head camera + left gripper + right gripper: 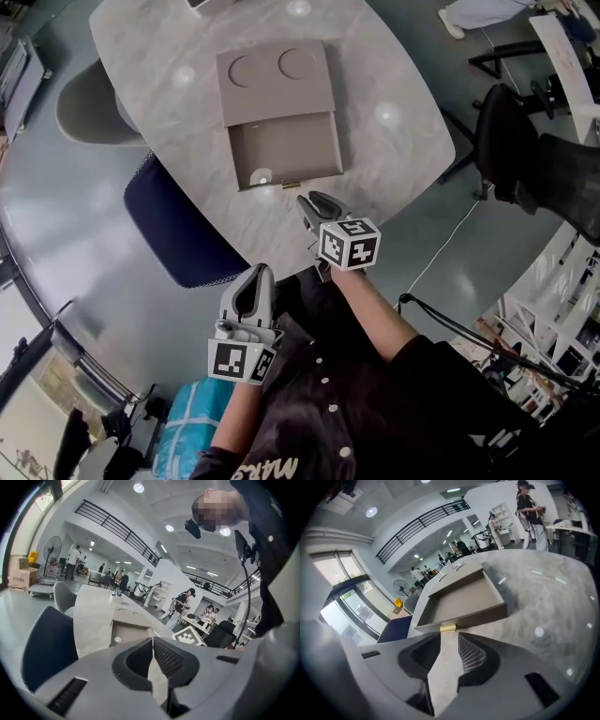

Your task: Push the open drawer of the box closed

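Observation:
A taupe box (pixel 277 80) lies on the marble table (pixel 394 131), its empty drawer (pixel 286 150) pulled out toward me. A small gold handle (pixel 292 184) sits on the drawer front. My right gripper (pixel 311 201) hovers just short of that front, open, with nothing between its fingers. In the right gripper view the handle (pixel 448 628) lies right at the tips of that gripper (pixel 450 638), apart from them. My left gripper (pixel 262 274) is held back near my body, off the table, shut and empty. The left gripper (pixel 153 640) looks toward the drawer (pixel 129 632).
A dark blue chair (pixel 178 230) stands at the table's near left edge, with a grey chair (pixel 84 103) farther back. At the right stands a black chair (pixel 506 141), and a white cable (pixel 441 248) runs over the floor. A teal bag (pixel 187 422) lies by my left side.

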{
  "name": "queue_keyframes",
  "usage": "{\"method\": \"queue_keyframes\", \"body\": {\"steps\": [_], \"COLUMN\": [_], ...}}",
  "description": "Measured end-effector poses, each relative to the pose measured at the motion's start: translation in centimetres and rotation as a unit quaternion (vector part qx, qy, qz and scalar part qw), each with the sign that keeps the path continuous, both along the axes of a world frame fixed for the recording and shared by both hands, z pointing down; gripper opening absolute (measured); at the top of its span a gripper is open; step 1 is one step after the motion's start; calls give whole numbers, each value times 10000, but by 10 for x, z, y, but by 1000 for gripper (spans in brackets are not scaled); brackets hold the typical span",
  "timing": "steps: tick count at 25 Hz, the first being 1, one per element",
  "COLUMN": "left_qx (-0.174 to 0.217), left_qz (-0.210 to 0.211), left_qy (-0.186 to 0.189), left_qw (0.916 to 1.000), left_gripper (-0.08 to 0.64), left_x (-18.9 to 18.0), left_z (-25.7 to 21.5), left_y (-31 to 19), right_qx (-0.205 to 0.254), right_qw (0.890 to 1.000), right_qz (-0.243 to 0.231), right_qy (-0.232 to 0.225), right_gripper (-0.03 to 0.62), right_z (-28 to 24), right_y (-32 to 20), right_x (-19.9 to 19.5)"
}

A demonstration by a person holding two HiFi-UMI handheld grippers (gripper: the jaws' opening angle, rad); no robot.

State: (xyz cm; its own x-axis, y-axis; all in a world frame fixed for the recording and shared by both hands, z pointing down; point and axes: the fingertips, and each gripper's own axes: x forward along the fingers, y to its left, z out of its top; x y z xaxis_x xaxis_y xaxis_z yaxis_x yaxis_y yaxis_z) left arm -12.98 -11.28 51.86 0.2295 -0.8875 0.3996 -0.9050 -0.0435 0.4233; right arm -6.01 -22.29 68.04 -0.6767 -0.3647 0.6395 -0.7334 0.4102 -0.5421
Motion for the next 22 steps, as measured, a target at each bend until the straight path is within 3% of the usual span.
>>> {"method": "queue_keyframes", "body": {"steps": [11, 22], "left_qx": [-252, -313], "left_qz": [-198, -277], "left_qy": [130, 109], "left_qw": [9994, 9991], "left_gripper": [18, 18], "left_x": [-2, -3], "left_z": [20, 26], "left_y": [-3, -9], "right_qx": [-1021, -1149], "right_qw": [9918, 9883], "right_qz": [505, 418], "right_qy": [-574, -912], "right_gripper": [106, 81], "right_z": [24, 25], "right_y": [-9, -18], "right_x": [-18, -25]}}
